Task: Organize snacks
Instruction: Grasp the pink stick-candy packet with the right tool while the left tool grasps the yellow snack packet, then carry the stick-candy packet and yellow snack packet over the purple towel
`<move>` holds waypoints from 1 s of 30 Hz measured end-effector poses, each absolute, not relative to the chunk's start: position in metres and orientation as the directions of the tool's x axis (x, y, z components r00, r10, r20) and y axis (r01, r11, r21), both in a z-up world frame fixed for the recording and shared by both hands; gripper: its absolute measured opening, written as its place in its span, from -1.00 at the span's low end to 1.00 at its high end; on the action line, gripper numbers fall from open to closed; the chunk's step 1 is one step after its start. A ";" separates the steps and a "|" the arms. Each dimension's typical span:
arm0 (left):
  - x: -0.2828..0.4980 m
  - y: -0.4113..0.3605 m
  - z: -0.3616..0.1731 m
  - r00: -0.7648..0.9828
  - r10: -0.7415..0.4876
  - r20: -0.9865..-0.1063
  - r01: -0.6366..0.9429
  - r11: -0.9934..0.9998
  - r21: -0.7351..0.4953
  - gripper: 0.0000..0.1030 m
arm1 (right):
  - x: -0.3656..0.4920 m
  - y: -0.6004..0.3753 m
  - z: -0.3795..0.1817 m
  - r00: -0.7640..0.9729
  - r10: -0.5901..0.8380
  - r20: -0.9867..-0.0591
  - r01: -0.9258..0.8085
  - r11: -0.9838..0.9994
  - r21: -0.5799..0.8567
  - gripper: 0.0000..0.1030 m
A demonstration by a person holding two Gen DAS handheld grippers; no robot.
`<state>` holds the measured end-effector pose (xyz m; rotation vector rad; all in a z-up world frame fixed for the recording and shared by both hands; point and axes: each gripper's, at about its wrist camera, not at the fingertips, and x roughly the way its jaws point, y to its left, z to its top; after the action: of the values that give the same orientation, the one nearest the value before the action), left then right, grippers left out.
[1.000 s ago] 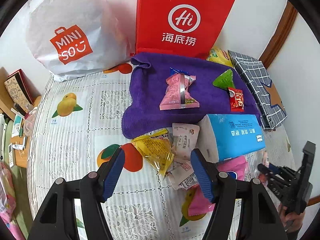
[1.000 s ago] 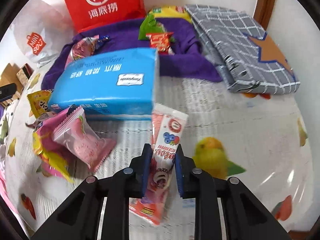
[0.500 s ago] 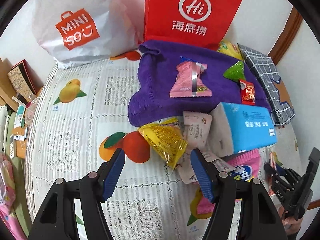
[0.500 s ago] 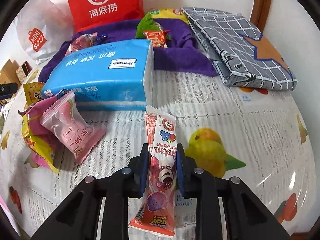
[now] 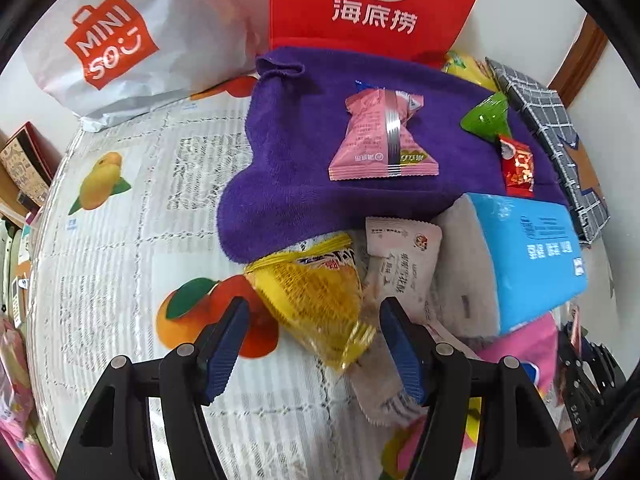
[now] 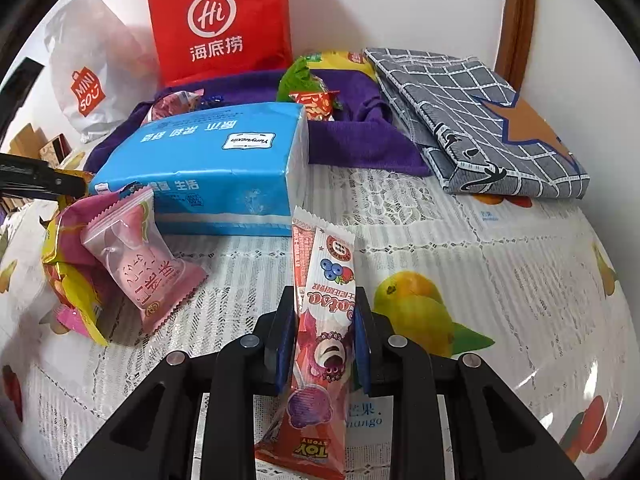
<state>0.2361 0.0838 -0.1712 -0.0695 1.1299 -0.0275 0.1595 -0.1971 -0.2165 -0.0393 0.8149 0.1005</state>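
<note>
Clamping the lollipop packet [image 6: 320,320] lengthwise, the right hand-held gripper [image 6: 320,336] points it toward the tissue pack [image 6: 208,164].

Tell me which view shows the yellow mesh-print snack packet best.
The left wrist view: the yellow snack packet lies whole and unobstructed between the open jaws of the left gripper. The right wrist view shows only a yellow sliver at its left edge, hidden behind other wrappers.

Tissue pack [image 6: 208,168] lies before the towel [image 5: 296,152], bags behind.
</note>
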 end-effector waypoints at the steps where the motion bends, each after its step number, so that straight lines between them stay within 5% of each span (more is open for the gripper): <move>1: 0.238 0.083 -0.174 0.424 -0.047 -0.904 -0.019 0.998 -0.061 0.25 | 0.159 -0.198 -0.216 0.681 0.082 -0.728 -0.107 0.994 0.012 -0.49; 4: 0.244 0.083 -0.180 0.417 -0.042 -0.908 -0.030 0.998 -0.060 0.25 | 0.159 -0.197 -0.215 0.671 0.081 -0.737 -0.112 0.994 0.008 -0.38; 6: 0.247 0.082 -0.182 0.413 -0.043 -0.910 -0.033 0.998 -0.062 0.23 | 0.160 -0.197 -0.214 0.653 0.082 -0.753 -0.116 0.993 0.007 -0.14; 11: 0.247 0.085 -0.181 0.414 -0.073 -0.907 -0.021 0.996 -0.089 -0.13 | 0.155 -0.195 -0.214 0.632 0.111 -0.767 -0.144 0.989 0.025 -0.10; 13: 0.246 0.085 -0.180 0.416 -0.067 -0.907 -0.023 0.996 -0.084 -0.17 | 0.153 -0.192 -0.215 0.641 0.085 -0.762 -0.145 0.989 -0.011 -0.23; 15: 0.244 0.089 -0.178 0.420 -0.078 -0.904 -0.022 0.995 -0.095 -0.17 | 0.153 -0.193 -0.214 0.638 0.091 -0.765 -0.145 0.989 -0.003 -0.63; 30: 0.193 0.106 -0.139 0.490 -0.104 -0.865 -0.024 0.991 -0.133 -0.18 | 0.132 -0.187 -0.173 0.652 0.105 -0.751 -0.140 0.990 0.017 -0.65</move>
<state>0.1928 0.1057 -0.1386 -0.1338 1.0582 -0.0487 0.1325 -0.1869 -0.1733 -0.0436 0.8490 0.1388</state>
